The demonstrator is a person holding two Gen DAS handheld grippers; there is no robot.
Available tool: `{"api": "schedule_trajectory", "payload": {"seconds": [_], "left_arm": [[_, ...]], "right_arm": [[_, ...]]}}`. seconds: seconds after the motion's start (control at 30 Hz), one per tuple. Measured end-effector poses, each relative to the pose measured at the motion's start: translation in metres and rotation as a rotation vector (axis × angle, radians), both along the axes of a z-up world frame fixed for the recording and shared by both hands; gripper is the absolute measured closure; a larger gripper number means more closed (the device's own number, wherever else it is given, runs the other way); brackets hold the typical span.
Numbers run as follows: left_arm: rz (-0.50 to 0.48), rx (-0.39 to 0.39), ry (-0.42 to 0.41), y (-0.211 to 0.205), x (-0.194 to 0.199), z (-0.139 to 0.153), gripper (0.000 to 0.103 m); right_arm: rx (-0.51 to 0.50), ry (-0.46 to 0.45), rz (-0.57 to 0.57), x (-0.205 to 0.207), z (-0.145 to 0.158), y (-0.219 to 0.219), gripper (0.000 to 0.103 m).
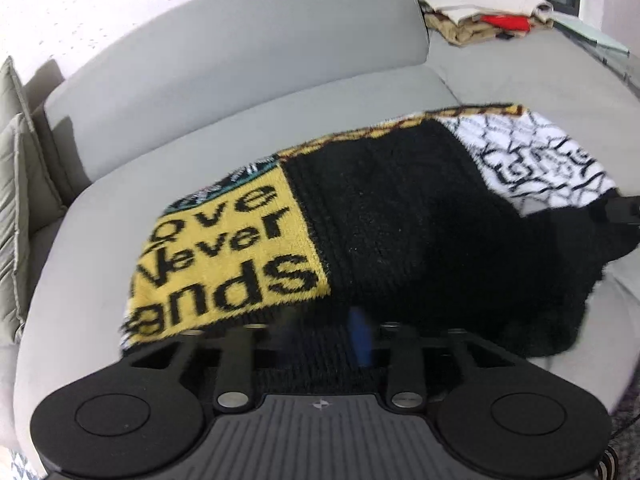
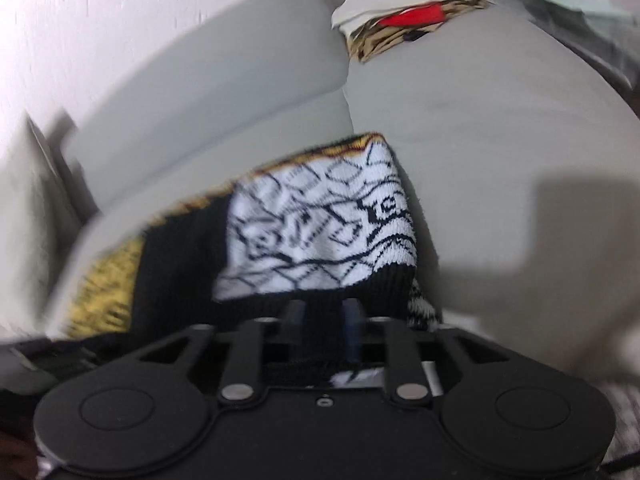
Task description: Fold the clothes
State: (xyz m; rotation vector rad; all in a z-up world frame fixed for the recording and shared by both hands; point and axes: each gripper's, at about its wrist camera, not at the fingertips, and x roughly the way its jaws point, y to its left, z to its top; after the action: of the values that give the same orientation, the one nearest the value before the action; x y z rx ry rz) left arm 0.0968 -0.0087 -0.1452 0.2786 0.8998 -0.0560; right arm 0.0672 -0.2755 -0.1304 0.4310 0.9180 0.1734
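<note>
A knitted patchwork sweater [image 1: 392, 216] lies on the grey sofa seat [image 1: 100, 260]. It has a black middle, a yellow panel reading "Love Never Ends" [image 1: 224, 256] and a white panel with black lines [image 1: 536, 160]. My left gripper [image 1: 324, 332] sits at the sweater's near black ribbed edge. Its fingers stand apart with the hem lying loosely between them, blurred. In the right wrist view the sweater [image 2: 316, 232] shows its white panel. My right gripper [image 2: 323, 320] is at the black hem below that panel, open, with the fabric between its spread fingers.
A pile of folded clothes [image 1: 480, 12] with something red in it rests at the far end of the sofa, also seen as the pile [image 2: 408, 20]. Grey-green cushions [image 1: 16, 200] stand at the left. The backrest [image 1: 240, 60] runs behind the sweater.
</note>
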Motion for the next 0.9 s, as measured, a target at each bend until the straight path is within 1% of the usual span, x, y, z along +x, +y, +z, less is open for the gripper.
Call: {"api": "schedule_trajectory", "payload": {"seconds": [0.03, 0.07, 0.1, 0.13, 0.17, 0.23, 0.27, 0.3, 0.33, 0.47, 0.57, 0.6, 0.7, 0.77, 0.83, 0.87, 0.9], "left_arm": [[0.008, -0.013, -0.007, 0.002, -0.004, 0.006, 0.061], [0.018, -0.029, -0.013, 0.004, -0.009, 0.012, 0.059], [0.031, -0.05, -0.017, 0.006, -0.012, 0.017, 0.056], [0.047, -0.074, -0.02, 0.008, -0.016, 0.02, 0.051], [0.064, -0.096, -0.02, 0.011, -0.019, 0.023, 0.05], [0.076, -0.115, -0.017, 0.012, -0.022, 0.021, 0.043], [0.08, -0.122, -0.017, 0.012, -0.023, 0.02, 0.043], [0.082, -0.123, -0.013, 0.011, -0.024, 0.018, 0.043], [0.083, -0.12, -0.008, 0.011, -0.025, 0.016, 0.043], [0.088, -0.128, 0.003, 0.012, -0.029, 0.011, 0.043], [0.094, -0.122, 0.001, 0.011, -0.029, 0.008, 0.043], [0.097, -0.121, 0.0, 0.012, -0.029, 0.007, 0.042], [0.109, -0.128, -0.003, 0.013, -0.026, 0.007, 0.042], [0.117, -0.133, -0.005, 0.014, -0.024, 0.006, 0.042], [0.122, -0.131, -0.018, 0.015, -0.023, 0.007, 0.042], [0.125, -0.129, -0.025, 0.016, -0.022, 0.008, 0.042], [0.129, -0.129, -0.032, 0.018, -0.022, 0.01, 0.042]], "right_arm": [[0.045, 0.005, -0.019, -0.004, 0.006, -0.008, 0.043], [0.1, 0.015, -0.052, -0.008, 0.008, -0.017, 0.037], [0.155, 0.024, -0.085, -0.012, 0.01, -0.025, 0.032], [0.212, 0.035, -0.119, -0.016, 0.01, -0.033, 0.031], [0.28, 0.056, -0.156, -0.019, 0.006, -0.041, 0.031], [0.395, 0.104, -0.212, -0.023, -0.007, -0.049, 0.031], [0.446, 0.13, -0.234, -0.024, -0.015, -0.051, 0.033], [0.493, 0.156, -0.253, -0.025, -0.023, -0.052, 0.039], [0.519, 0.176, -0.264, -0.025, -0.03, -0.049, 0.041], [0.512, 0.207, -0.339, -0.022, -0.053, -0.038, 0.041], [0.548, 0.242, -0.417, -0.02, -0.074, -0.036, 0.04], [0.559, 0.224, -0.447, -0.021, -0.08, -0.037, 0.04], [0.58, 0.131, -0.512, -0.022, -0.094, -0.04, 0.041], [0.612, 0.072, -0.539, -0.021, -0.102, -0.04, 0.041], [0.62, 0.019, -0.549, -0.017, -0.107, -0.036, 0.042], [0.625, -0.005, -0.554, -0.015, -0.109, -0.034, 0.044], [0.635, -0.016, -0.558, -0.013, -0.11, -0.032, 0.052]]}}
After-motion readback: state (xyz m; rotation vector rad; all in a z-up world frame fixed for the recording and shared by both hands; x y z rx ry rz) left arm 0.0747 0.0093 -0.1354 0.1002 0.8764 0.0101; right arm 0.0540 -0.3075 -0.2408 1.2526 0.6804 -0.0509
